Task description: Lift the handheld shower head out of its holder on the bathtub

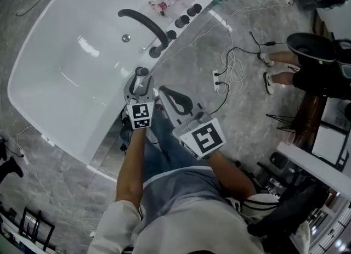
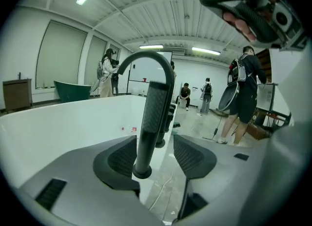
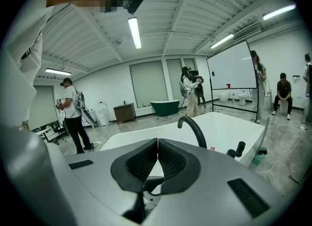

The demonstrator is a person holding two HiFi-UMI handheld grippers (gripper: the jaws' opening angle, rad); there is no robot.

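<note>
Black ribbed cylindrical handheld shower head (image 2: 153, 117) stands upright inside the left hand-held gripper (image 2: 156, 147)
Jaws wide either side of its vertical length (right hand-held gripper (image 3: 157, 159), closed and empty, sits farther right).

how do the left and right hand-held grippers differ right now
The left hand-held gripper has its jaws apart; the right hand-held gripper has its jaws together. The shower head handle stands between the left one's jaws; nothing stands between the right one's. In the head view the left one is at the bathtub rim, the right one back from it. Both point towards the bathtub.
</note>
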